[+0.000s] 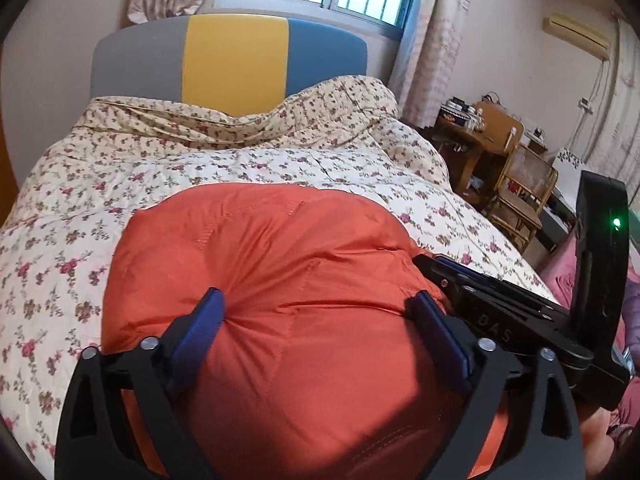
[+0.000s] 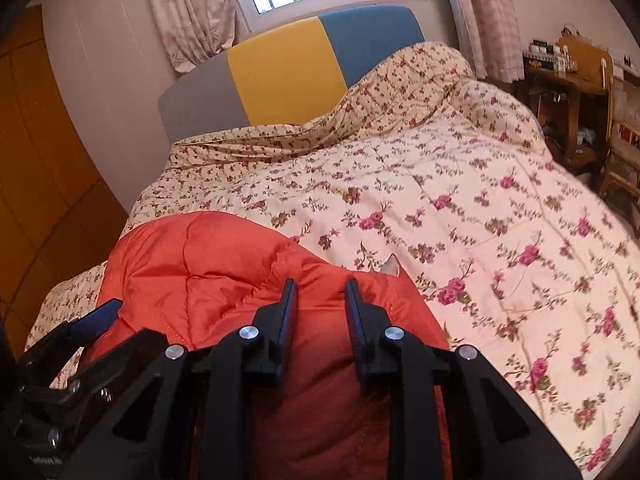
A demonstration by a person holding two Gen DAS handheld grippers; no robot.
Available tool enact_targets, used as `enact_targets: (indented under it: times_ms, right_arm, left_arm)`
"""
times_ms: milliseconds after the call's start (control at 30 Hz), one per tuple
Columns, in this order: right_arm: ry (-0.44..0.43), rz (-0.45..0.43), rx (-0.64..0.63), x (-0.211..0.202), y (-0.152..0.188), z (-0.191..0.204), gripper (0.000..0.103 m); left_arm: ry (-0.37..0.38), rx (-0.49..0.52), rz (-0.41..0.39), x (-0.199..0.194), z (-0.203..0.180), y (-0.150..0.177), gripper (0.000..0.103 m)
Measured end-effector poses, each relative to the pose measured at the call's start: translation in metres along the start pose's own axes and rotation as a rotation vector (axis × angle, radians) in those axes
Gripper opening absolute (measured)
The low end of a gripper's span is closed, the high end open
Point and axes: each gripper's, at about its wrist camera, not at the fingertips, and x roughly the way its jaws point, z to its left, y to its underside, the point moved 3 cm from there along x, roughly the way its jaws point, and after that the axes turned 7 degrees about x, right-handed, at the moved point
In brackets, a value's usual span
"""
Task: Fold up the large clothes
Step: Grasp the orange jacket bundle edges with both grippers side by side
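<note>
A puffy orange jacket (image 1: 280, 240) lies bunched on the flowered quilt (image 1: 280, 168) near the bed's foot. My left gripper (image 1: 316, 304) stands wide open, its blue pads on either side of a bulge of the jacket. The left pad touches a pucker in the cloth. In the right wrist view the jacket (image 2: 192, 264) fills the lower left, and my right gripper (image 2: 320, 300) is nearly closed with orange cloth filling the narrow gap between its pads. The right gripper (image 1: 436, 266) lies along the jacket's right edge, close beside the left one.
The quilt (image 2: 480, 220) covers the whole bed up to a grey, yellow and blue headboard (image 1: 232, 60). A wooden table (image 1: 476, 136) and a cane chair (image 1: 524, 196) stand right of the bed. A wooden wardrobe (image 2: 40, 160) is on the left.
</note>
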Motion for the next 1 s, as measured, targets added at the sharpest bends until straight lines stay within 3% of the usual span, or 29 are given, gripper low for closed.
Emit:
enact_targets:
  times_ms: [600,1000]
  right_arm:
    - [-0.020,0.106,0.069,0.042,0.010,-0.017,0.023]
    - [-0.048,0.097,0.107,0.053,0.013,-0.024,0.023]
  left_arm:
    - [-0.022,-0.002,-0.024,0.029,0.006,0.016,0.097]
    - [-0.041,0.011,-0.046,0.034,0.008,0.016,0.097]
